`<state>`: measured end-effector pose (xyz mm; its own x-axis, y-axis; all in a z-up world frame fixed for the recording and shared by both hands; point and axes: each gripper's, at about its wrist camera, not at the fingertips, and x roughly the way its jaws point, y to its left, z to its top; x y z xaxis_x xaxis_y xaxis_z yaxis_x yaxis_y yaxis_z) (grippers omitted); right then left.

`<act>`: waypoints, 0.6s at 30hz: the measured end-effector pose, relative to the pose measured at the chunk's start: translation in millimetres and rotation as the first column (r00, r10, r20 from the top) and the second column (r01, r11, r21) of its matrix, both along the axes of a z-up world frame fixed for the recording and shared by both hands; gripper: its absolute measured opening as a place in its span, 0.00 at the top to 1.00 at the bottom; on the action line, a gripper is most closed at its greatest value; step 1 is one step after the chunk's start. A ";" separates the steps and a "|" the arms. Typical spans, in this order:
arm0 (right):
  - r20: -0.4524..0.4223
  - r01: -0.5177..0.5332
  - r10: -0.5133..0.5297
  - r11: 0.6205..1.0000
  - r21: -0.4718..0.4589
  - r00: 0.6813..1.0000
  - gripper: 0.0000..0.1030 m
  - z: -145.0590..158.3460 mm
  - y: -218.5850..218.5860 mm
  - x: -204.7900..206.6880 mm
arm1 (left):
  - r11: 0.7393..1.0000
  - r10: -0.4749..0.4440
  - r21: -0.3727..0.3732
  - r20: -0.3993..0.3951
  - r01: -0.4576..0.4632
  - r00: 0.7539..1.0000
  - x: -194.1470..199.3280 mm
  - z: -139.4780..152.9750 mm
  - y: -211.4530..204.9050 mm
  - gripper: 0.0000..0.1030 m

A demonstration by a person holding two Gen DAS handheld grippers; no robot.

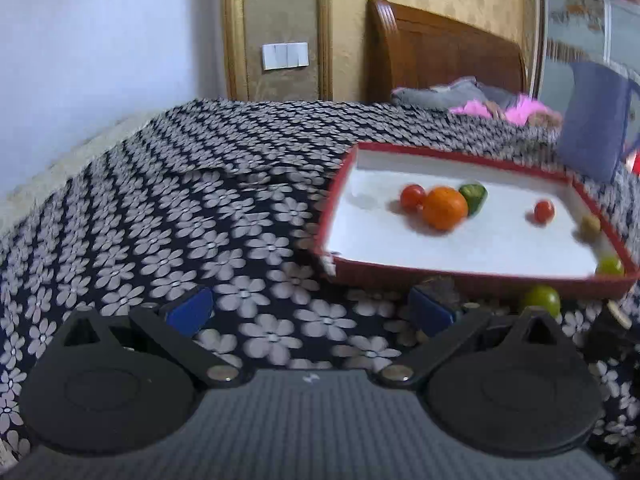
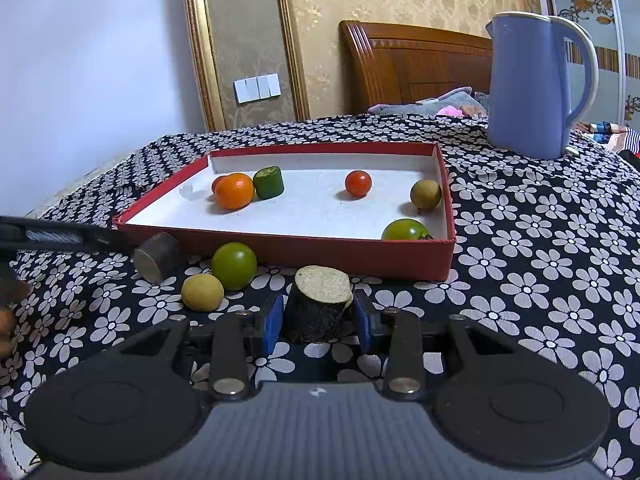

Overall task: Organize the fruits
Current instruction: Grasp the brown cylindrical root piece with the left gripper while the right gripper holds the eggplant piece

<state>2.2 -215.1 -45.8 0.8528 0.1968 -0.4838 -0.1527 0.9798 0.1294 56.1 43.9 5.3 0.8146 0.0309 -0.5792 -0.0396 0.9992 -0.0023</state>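
Your right gripper (image 2: 316, 316) clamps a dark cut cylinder (image 2: 318, 312) just before the red tray (image 2: 288, 246); only this view shows the blue kettle (image 2: 536, 84). Your left gripper (image 1: 308, 312) hovers wide open. Six fruits sit inside the tray, three outside.

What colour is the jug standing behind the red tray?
Pale blue jug, clearest in the right wrist view.

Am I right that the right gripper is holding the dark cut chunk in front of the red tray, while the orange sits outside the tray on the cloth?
Not quite. The right wrist view shows the orange inside the red tray, not on the cloth. The right gripper does hold the dark cut chunk in front of the tray.
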 end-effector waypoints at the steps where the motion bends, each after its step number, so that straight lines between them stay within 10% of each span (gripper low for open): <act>1: 0.001 0.000 0.000 1.000 -0.001 1.000 0.65 0.1 0.2 0.0 | 0.999 -0.023 -0.035 -0.014 0.022 1.000 1.5 1.4 6.2 0.00; 8: -0.002 0.000 0.000 1.000 0.006 1.000 0.65 0.0 -1.1 0.4 | 0.985 -0.172 -0.016 -0.040 0.171 0.984 10.2 -5.6 -20.4 0.00; 18: 0.001 0.002 -0.002 1.000 0.007 1.000 0.65 0.1 -0.8 0.4 | 0.987 -0.155 -0.047 -0.102 0.151 0.983 30.2 -26.7 -19.6 0.21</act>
